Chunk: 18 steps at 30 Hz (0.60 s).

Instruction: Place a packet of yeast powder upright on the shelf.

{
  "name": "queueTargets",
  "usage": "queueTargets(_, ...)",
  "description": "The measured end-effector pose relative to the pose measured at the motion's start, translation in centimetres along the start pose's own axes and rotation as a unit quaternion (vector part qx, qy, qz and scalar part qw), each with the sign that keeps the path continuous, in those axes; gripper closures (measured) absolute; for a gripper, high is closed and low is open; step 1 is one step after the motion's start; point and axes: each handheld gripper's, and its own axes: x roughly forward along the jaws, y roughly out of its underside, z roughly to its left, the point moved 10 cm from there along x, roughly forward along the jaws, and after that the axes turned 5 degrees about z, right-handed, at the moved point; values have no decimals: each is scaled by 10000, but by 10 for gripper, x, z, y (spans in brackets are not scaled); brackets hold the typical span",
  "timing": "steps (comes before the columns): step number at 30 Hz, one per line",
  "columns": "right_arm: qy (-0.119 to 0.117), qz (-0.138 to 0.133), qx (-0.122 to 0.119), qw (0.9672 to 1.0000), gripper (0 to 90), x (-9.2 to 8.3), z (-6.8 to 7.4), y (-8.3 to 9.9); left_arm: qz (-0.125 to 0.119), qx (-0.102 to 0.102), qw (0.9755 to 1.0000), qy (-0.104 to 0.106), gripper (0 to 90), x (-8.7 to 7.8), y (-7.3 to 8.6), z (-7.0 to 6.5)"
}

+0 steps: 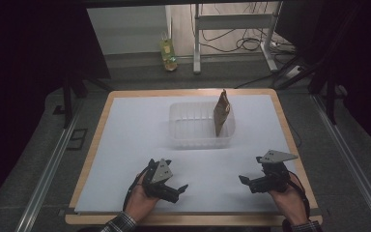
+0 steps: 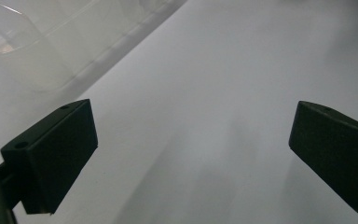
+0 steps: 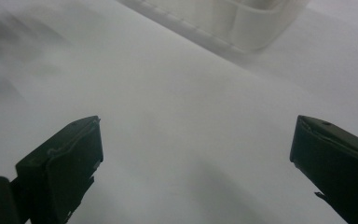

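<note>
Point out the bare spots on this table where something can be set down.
The white sheet is bare left of the clear bin out to the wooden edge. A narrower strip is free right of the bin. The stretch between the left tool and right tool is open too. The bin's right end is taken by a brown bag.

High view is dim overall: dark, near-black surround at both sides, with the white sheet-covered wooden table [image 1: 125, 159] the brightest area, evenly lit, only faint soft shadows under the two black hand-held grippers (left [image 1: 179, 189], right [image 1: 245, 180]). Left gripper view is hazy and low-contrast, the clear ribbed plastic tub [image 2: 32, 51] at top left out of focus, and a broad soft shadow lies on the sheet between the jaws. Right gripper view is similar: tub [image 3: 242, 23] blurred at the top, black jaws sharp-edged, diffuse grey shading, no hard glare.
</note>
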Motion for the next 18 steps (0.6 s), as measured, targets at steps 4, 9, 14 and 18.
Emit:
queueTargets(4, 94, 25, 67, 9999, 29, -4, -5, 6, 3, 1, 10000, 0, 10, 0, 0, 0)
queueTargets(9, 185, 83, 160, 9997, 29, -11, -10, 16, 14, 10, 10000, 5, 10, 1, 0, 0)
queueTargets(14, 328, 130, 183, 9992, 28, -16, -16, 24, 20, 15, 10000, 13, 10, 1, 1, -1)
queueTargets(18, 371, 151, 282, 9988, 29, -20, -22, 33, 20, 24, 10000, 10, 10, 2, 1, -1)
